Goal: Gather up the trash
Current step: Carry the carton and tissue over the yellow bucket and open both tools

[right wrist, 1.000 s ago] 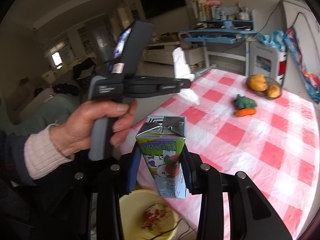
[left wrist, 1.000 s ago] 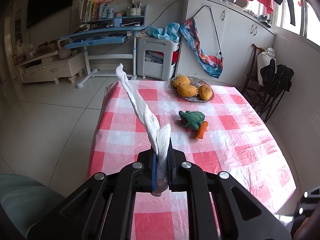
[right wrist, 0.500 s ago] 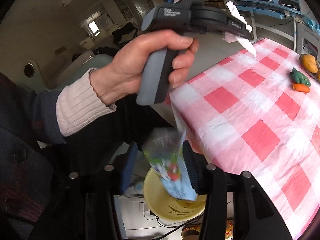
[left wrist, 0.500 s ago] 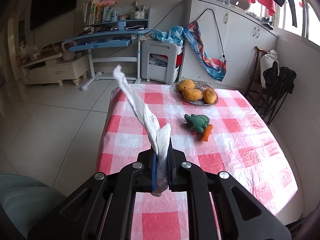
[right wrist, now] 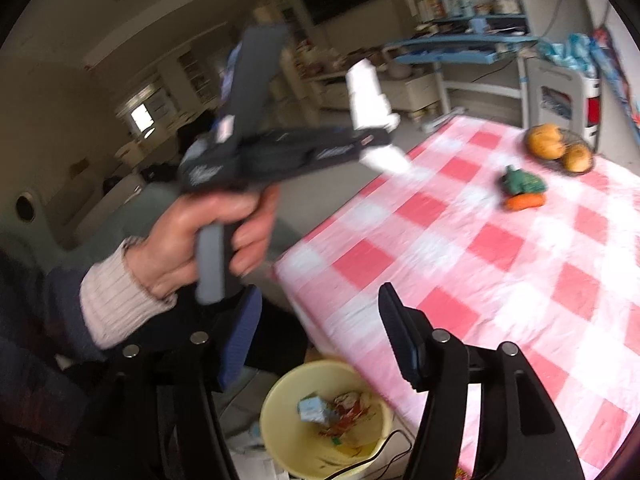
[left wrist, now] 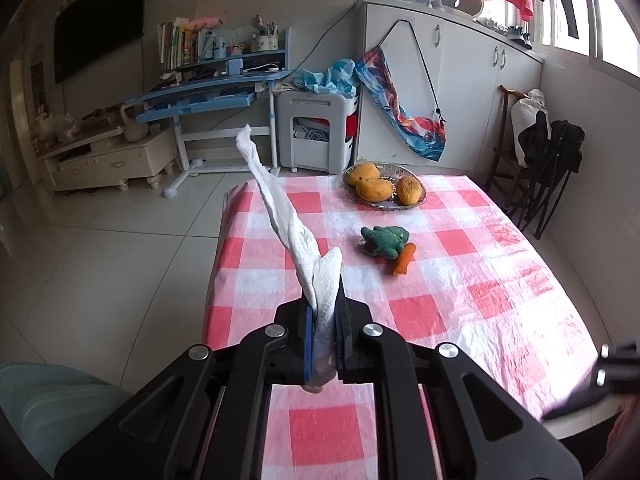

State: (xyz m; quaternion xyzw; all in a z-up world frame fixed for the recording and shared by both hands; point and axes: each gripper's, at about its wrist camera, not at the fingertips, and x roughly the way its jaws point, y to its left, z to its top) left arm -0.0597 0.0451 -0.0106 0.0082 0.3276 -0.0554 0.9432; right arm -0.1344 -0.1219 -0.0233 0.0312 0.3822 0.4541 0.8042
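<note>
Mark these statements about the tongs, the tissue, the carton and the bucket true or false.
1. The left tongs pinch a twisted white paper tissue. True.
2. The right tongs grip the juice carton. False: they stand open and empty; the small printed carton lies in the pale yellow plastic bucket.
3. The bucket stands on the table. False: it stands on the floor, beside the table's pink-and-white checked cloth.
4. A green plush toy lies beside an orange carrot toy. True.
</note>
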